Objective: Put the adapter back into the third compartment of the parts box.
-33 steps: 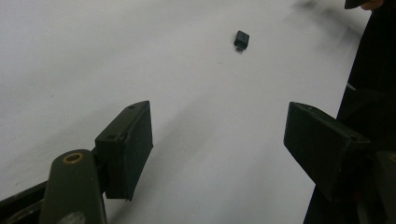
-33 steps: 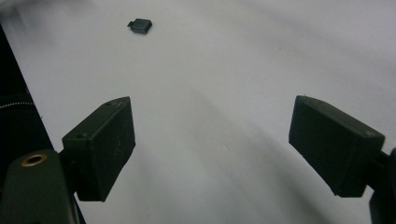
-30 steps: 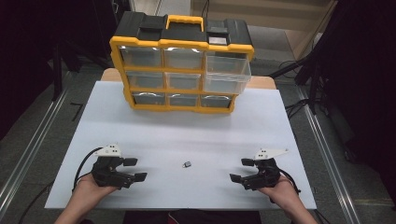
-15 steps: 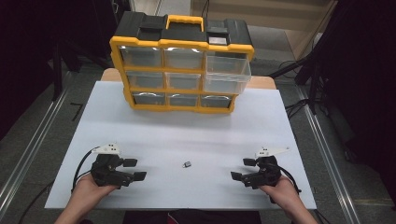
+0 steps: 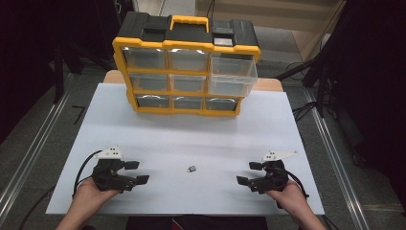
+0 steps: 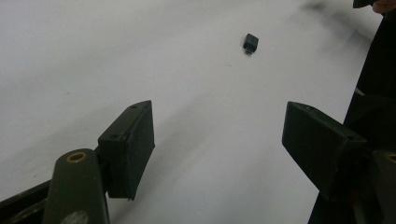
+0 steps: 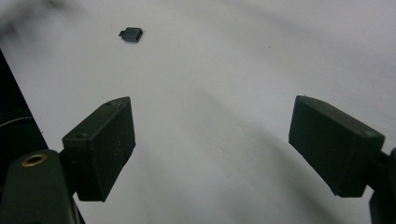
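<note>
Currently resting with both grippers' jaws spread, left gripper [image 5: 133, 171] and right gripper [image 5: 249, 173] flanking a small dark part [image 5: 192, 168] (possibly a connector); risking flicking it away.

The worktop [image 5: 191, 139] is plain white, with no pattern. At twelve o'clock on it, the drawer cabinet [image 5: 186, 67] has a yellow frame and handle, a black top and clear drawers. Near six o'clock, the small part [image 5: 192, 168] is dark grey to black. The left hand-held gripper [image 5: 135, 172] and the right hand-held gripper [image 5: 249, 173] are black, each topped by a pale grey plate.
</note>
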Demonstrator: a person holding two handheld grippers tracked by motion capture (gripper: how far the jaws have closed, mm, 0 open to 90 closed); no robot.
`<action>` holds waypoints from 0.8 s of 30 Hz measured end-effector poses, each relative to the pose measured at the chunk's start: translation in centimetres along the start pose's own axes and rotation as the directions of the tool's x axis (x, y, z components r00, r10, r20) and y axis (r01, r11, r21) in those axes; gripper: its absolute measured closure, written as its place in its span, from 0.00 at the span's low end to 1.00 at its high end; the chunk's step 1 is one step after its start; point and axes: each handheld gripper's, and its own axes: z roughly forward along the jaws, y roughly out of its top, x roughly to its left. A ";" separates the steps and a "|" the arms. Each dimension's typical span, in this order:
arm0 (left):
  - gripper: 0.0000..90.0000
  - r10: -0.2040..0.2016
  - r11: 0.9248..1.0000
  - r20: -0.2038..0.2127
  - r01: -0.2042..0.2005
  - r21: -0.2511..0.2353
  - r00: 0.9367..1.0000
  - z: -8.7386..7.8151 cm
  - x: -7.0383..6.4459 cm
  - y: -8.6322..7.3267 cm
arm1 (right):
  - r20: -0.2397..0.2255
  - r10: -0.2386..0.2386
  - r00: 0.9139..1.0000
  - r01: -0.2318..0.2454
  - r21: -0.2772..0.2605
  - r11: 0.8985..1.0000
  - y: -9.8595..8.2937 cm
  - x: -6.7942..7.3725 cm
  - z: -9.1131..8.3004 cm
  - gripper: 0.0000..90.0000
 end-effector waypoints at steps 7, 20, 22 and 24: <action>0.30 0.001 1.000 -0.003 -0.001 0.001 1.000 0.0 0.0 0.0 | -0.020 -0.002 1.000 0.002 -0.004 1.000 0.0 0.1 0.0 0.14; 0.30 0.017 1.000 -0.006 -0.016 0.019 1.000 0.1 -0.1 0.1 | -0.034 0.004 0.999 -0.004 -0.010 1.000 0.1 0.1 -0.1 0.14; 0.30 0.017 1.000 -0.010 -0.017 0.018 1.000 0.1 -0.2 0.2 | -0.033 0.004 0.999 -0.004 -0.009 1.000 0.0 0.1 -0.1 0.14; 0.30 0.028 0.999 -0.011 -0.028 0.024 1.000 0.2 -0.3 0.6 | -0.028 0.004 1.000 -0.004 -0.006 1.000 0.0 0.0 0.0 0.14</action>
